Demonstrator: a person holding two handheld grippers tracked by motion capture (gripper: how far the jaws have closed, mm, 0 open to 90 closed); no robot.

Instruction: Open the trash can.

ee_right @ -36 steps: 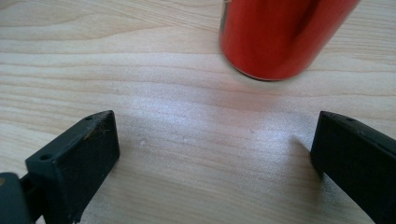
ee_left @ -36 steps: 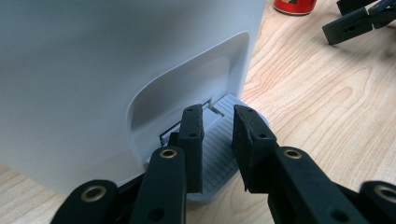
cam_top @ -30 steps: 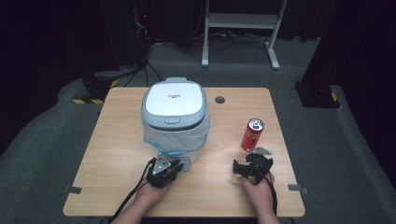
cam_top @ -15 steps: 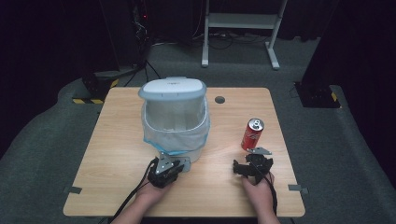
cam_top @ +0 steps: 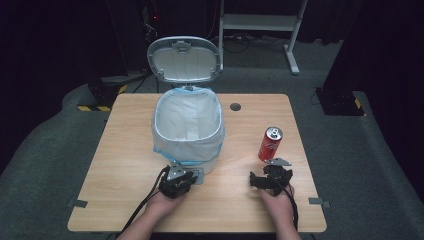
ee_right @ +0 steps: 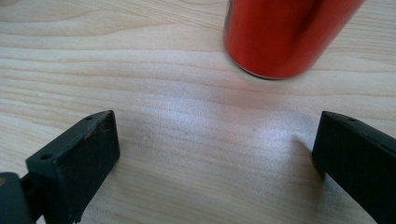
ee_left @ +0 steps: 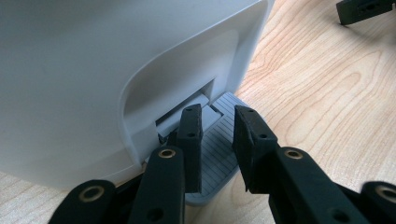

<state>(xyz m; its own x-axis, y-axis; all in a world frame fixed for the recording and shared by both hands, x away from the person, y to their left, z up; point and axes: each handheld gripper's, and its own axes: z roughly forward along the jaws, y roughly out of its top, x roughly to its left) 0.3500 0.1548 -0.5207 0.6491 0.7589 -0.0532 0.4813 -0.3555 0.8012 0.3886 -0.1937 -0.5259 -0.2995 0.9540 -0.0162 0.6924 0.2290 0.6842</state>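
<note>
My left gripper [ee_left: 215,140] nearly closed, pressing the bin pedal [ee_left: 219,154], bin lid [cam_top: 184,59] up, my right gripper [ee_right: 215,158] spread wide near the red can [cam_top: 270,144] on the desk [cam_top: 125,150].

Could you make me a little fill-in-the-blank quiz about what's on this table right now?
1. The bin's lid stands ____.
2. The left gripper rests on the bin's grey ____.
3. The drink can is coloured ____.
4. The right gripper's jaws are spread ____, with nothing between them.

Missing words: open; pedal; red; open
</note>
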